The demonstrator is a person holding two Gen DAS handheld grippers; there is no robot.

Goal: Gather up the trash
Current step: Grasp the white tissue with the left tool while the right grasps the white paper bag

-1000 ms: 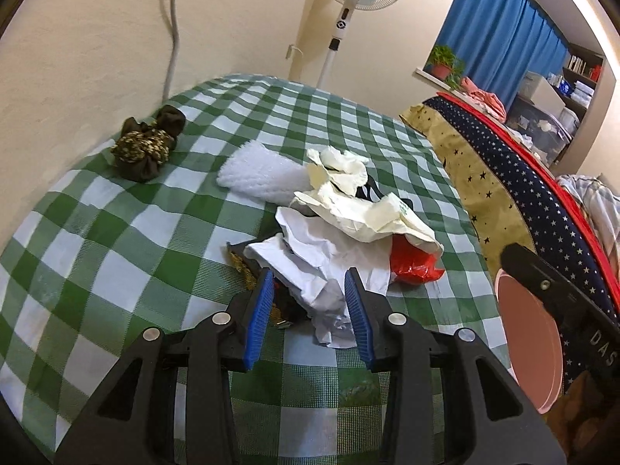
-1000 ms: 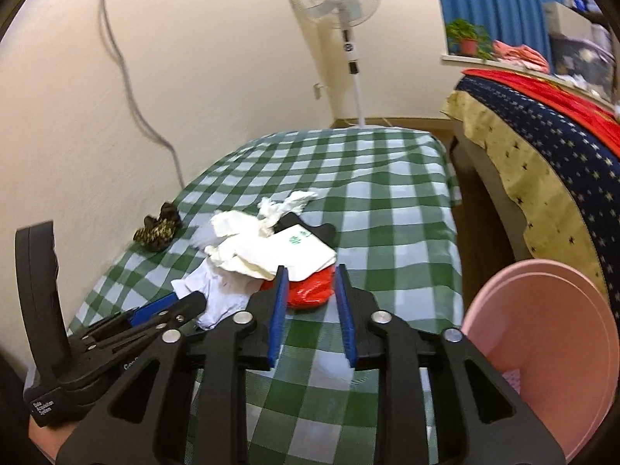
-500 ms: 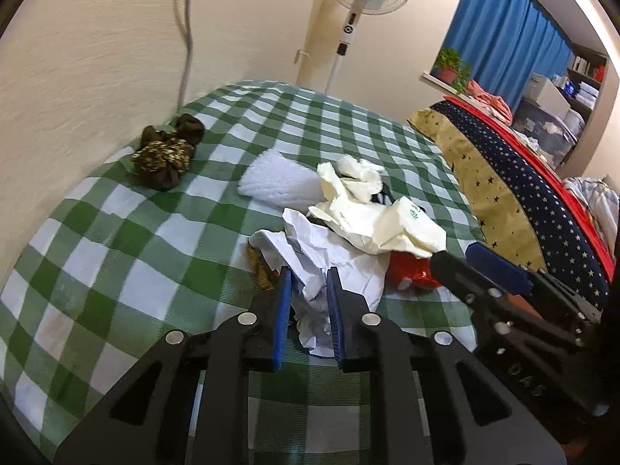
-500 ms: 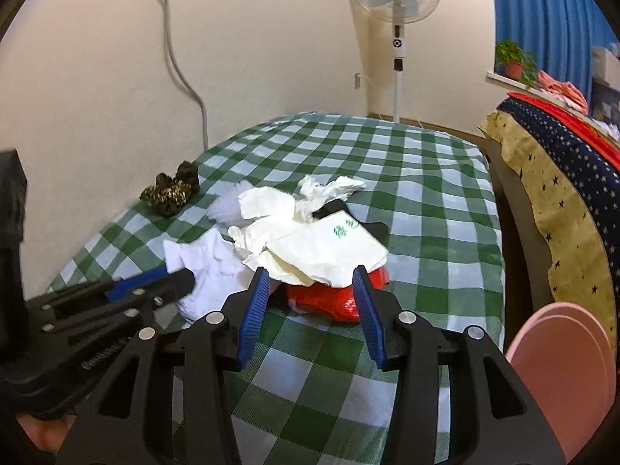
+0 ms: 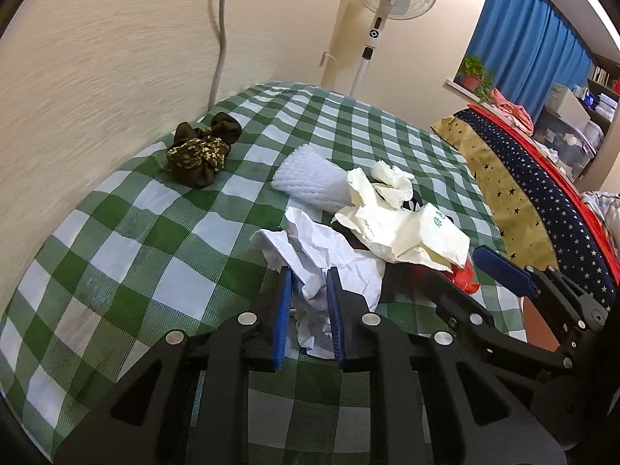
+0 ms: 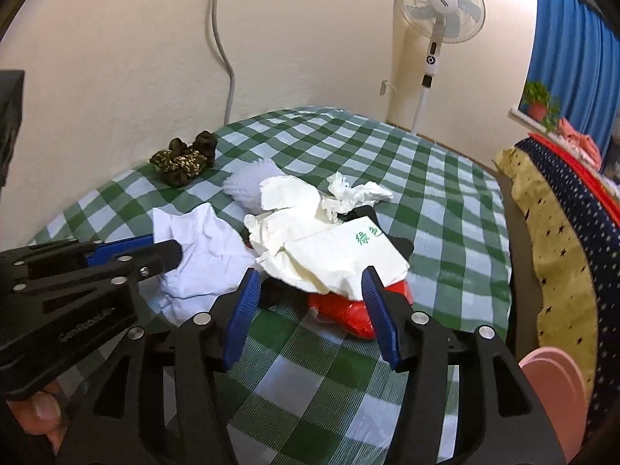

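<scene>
The left gripper [image 5: 308, 302] tilts down over the near edge of the green checked tablecloth [image 5: 128, 240], and its blue pads are clamped on the crumpled white paper [image 5: 329, 259], the sheet bunched tight between them. Beside it, the right gripper [image 6: 310, 310] also slants down at the trash heap. Its jaws have just been opening and now stand apart, straddling the red plastic wrapper [image 6: 348, 312] and the hem of the cream paper bag [image 6: 333, 252] with green print, with neither pad pressing on anything. In the right wrist view a thumb [image 6: 42, 410] shows at the lower left edge, under the left tool's black frame.

The heap lies near the middle of the cloth, toward its near edge: the white foam net [image 5: 310, 180] and a crumpled tissue [image 5: 391, 180] on its far side. A dark patterned cloth bundle [image 5: 201, 151] lies well apart by the wall-side edge. A pink basin [image 6: 554, 391] peeks in past the cloth's right near corner.
</scene>
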